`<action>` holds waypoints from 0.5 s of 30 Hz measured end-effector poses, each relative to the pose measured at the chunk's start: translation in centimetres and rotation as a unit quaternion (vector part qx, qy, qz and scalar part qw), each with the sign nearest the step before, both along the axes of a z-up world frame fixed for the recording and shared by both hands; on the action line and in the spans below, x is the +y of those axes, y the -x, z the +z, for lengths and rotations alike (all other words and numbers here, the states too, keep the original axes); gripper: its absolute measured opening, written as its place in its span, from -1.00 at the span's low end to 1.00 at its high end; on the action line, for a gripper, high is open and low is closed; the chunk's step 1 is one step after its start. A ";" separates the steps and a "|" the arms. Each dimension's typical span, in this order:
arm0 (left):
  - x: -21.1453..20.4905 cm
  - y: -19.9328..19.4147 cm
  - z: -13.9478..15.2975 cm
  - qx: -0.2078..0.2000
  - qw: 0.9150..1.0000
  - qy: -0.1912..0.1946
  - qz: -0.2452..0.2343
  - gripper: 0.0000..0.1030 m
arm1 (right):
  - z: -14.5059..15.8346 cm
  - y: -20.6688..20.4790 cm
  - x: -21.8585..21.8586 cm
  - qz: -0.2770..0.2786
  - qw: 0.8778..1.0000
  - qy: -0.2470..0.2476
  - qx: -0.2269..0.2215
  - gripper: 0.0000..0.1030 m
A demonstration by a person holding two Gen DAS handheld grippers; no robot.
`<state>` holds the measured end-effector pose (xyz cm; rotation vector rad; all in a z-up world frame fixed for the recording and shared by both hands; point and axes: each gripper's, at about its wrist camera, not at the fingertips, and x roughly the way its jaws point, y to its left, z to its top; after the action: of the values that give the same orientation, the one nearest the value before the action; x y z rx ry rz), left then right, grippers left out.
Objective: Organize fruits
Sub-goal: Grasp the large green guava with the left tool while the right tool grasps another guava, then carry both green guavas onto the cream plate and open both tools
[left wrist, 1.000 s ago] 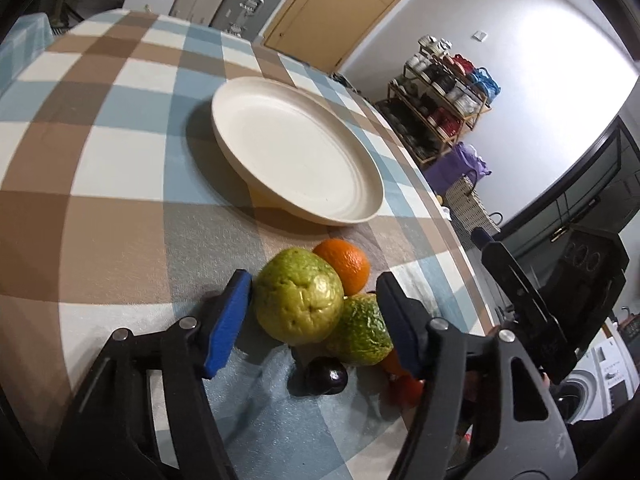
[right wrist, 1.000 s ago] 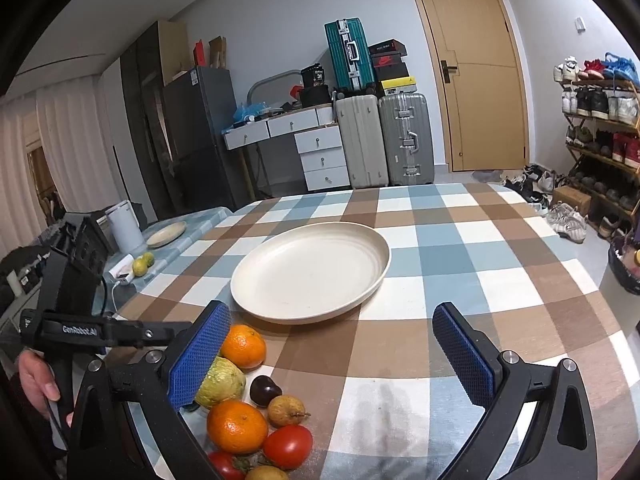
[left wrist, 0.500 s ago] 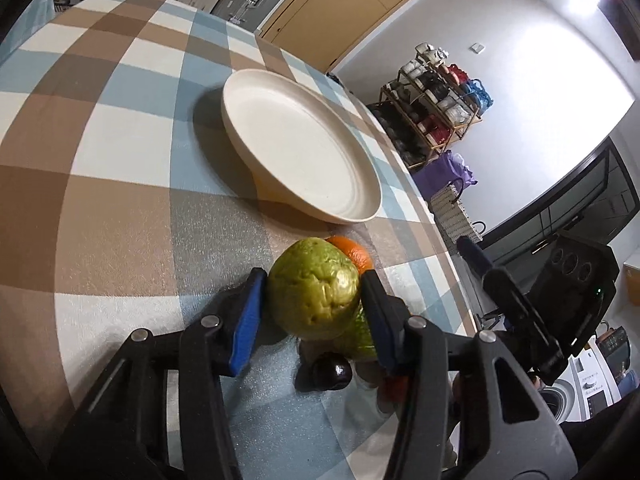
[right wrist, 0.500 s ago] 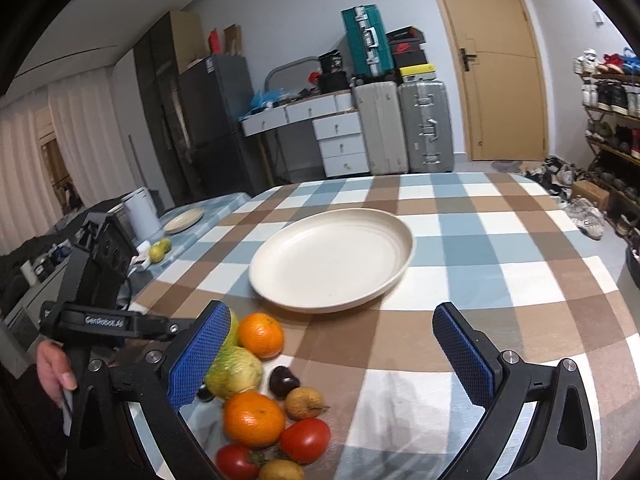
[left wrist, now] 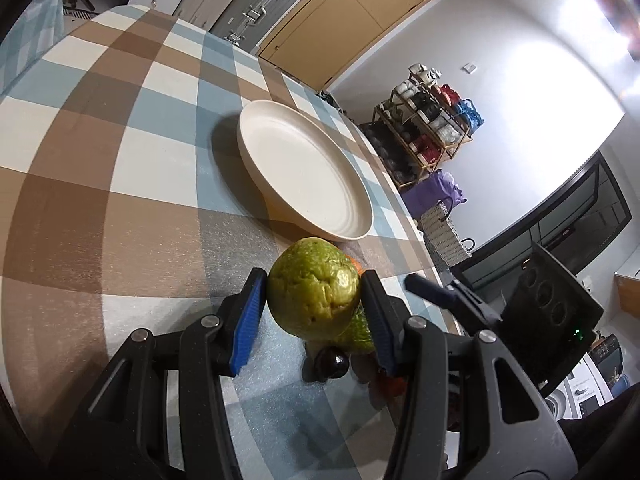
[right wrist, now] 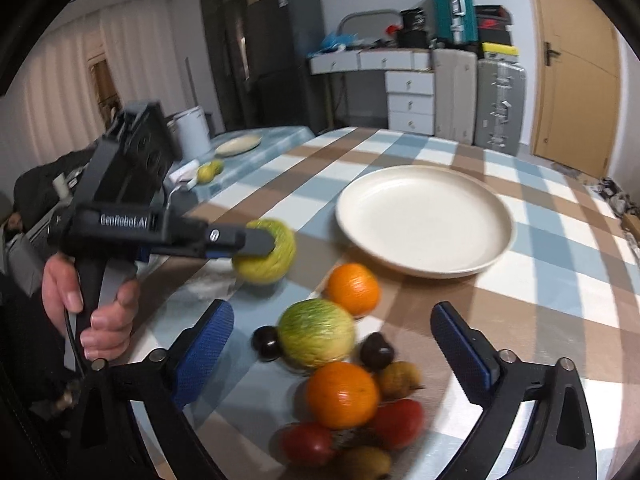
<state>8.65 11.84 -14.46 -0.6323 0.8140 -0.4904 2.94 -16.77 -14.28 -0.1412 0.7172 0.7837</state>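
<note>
The left gripper [left wrist: 314, 300] has its jaws clamped on a green guava [left wrist: 313, 291], one blue pad on each flank, the fruit raised off the checked table [left wrist: 120, 168] just short of the cream plate [left wrist: 304, 172]. The right gripper [right wrist: 328, 332], whose jaws have just been closing slightly, stands wide with nothing pinched; a striped green fruit [right wrist: 316, 337], two oranges [right wrist: 342, 394] and tomatoes [right wrist: 398, 422] lie between and below its jaws.
</note>
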 end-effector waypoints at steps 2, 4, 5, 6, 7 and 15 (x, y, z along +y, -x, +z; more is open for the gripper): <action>0.3 0.4 0.1 -0.003 1.000 -0.001 0.001 -0.12 | -0.2 -0.1 0.4 0.006 1.000 -0.003 0.011 0.82; 0.5 0.7 0.3 -0.007 1.000 -0.001 0.002 -0.12 | -0.4 -0.2 0.5 0.005 1.000 -0.006 0.016 0.80; 0.6 1.0 0.4 -0.009 1.000 -0.001 0.003 -0.12 | -0.5 -0.3 0.5 0.003 1.000 -0.004 0.017 0.79; 0.7 1.2 0.5 -0.010 1.000 0.000 0.004 -0.12 | -0.5 -0.4 0.6 0.001 1.000 0.000 0.018 0.76; 0.8 1.3 0.5 -0.011 1.000 -0.001 0.005 -0.12 | -0.6 -0.6 0.7 0.001 1.000 0.005 0.019 0.67; 1.3 2.5 0.9 -0.015 1.000 -0.015 0.012 -0.12 | -1.4 -1.4 1.0 0.005 0.998 0.014 0.053 0.38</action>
<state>6.13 13.13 -13.53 -0.6051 0.7834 -0.4632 4.33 -15.75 -15.66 -0.1288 0.8292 0.7947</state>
